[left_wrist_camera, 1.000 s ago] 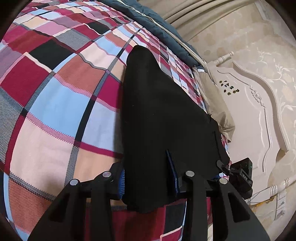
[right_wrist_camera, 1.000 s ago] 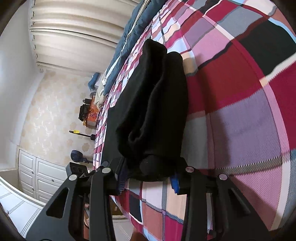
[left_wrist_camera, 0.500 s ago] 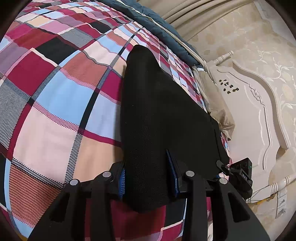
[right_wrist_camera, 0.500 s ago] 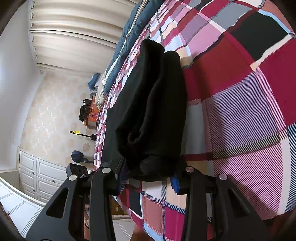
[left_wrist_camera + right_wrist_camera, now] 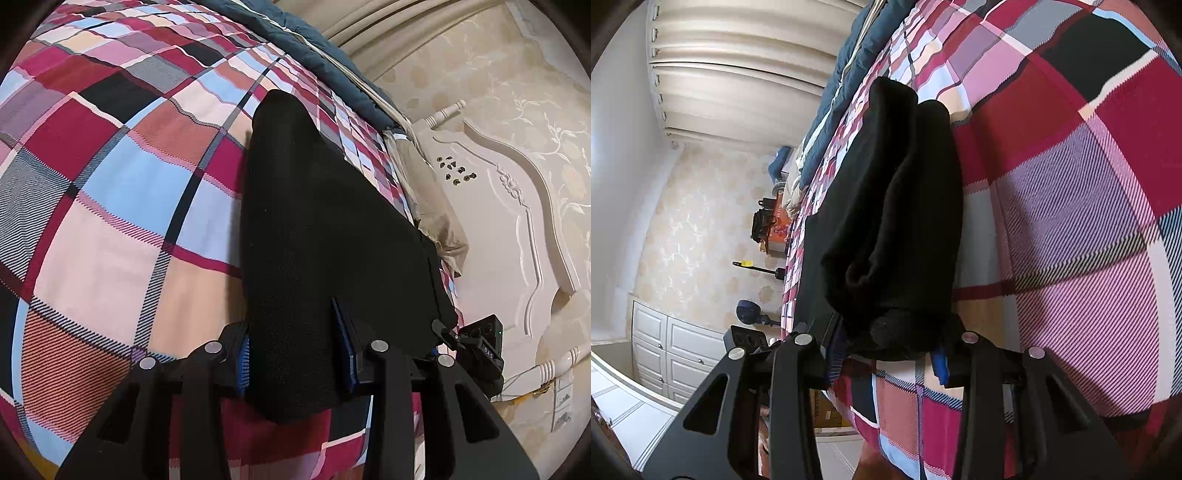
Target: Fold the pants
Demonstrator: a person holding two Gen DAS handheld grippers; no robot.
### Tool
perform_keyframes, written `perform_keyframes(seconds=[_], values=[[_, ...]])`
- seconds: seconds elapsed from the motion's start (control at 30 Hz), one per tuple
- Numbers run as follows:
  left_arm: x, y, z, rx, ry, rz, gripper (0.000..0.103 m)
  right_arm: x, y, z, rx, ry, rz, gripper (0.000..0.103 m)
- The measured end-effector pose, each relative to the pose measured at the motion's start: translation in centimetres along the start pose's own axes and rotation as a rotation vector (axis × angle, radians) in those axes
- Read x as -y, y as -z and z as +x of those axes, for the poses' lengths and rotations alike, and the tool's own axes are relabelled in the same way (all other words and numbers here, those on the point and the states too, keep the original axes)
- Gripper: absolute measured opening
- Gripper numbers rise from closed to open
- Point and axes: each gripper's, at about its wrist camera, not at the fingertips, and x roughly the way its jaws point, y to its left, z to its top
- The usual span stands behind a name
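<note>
Black pants (image 5: 317, 236) lie stretched across a plaid bedspread (image 5: 110, 192). My left gripper (image 5: 295, 365) is shut on one end of the pants; the fabric fills the gap between its blue-padded fingers. In the right wrist view the pants (image 5: 897, 206) show as a long doubled-over bundle on the plaid cover (image 5: 1071, 184). My right gripper (image 5: 886, 354) is shut on the bunched near end. The right gripper also shows at the far right of the left wrist view (image 5: 476, 347).
A cream carved headboard (image 5: 517, 229) and a beige pillow (image 5: 432, 206) stand to the right of the bed. A blue quilt (image 5: 325, 51) lies along the far edge. The right wrist view shows curtains (image 5: 738, 66), white cabinets (image 5: 665, 350) and clutter by the wall.
Both grippers keep their hold on the pants. The views have shifted slightly over the bedspread, and the fabric has stayed stretched between the two grippers.
</note>
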Motion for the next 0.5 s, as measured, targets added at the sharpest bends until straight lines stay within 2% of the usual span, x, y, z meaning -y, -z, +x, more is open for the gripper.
perform_keyframes(seconds=[0.5], values=[[-0.47, 0.28, 0.18, -0.005, -0.006, 0.006, 0.040, 0.80, -0.55, 0.48, -0.009, -0.022, 0.015, 0.037]])
